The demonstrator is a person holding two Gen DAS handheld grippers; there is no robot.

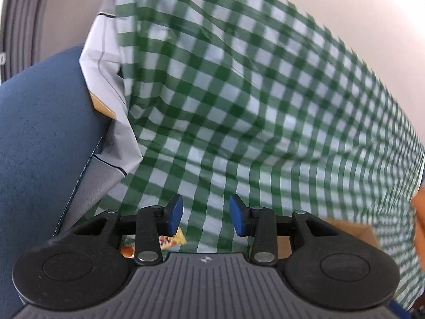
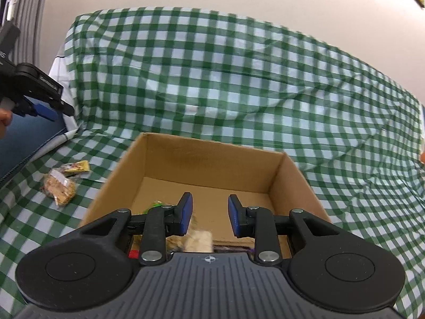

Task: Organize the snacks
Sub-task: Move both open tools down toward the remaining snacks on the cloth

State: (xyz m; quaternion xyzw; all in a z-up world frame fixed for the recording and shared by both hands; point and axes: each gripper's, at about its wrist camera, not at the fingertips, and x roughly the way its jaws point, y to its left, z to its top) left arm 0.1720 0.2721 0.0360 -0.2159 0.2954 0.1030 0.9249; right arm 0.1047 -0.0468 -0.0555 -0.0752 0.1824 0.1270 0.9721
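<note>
An open cardboard box (image 2: 212, 159) stands on the green checked cloth (image 2: 239, 79). My right gripper (image 2: 209, 212) is open and empty above the box's near side. Snack packets (image 2: 198, 240) lie inside the box below the fingers, partly hidden. Two snacks lie on the cloth left of the box: a clear bag of brown pieces (image 2: 59, 187) and a yellow packet (image 2: 77, 167). My left gripper (image 1: 205, 214) is open and empty, held high over the cloth; it also shows at the left edge of the right wrist view (image 2: 45, 111). A yellow packet (image 1: 172, 239) peeks out under its left finger.
A blue cushion (image 1: 39, 146) and a white sheet (image 1: 106, 85) lie left of the cloth. A corner of the box (image 1: 356, 232) shows in the left wrist view. A plain wall rises behind.
</note>
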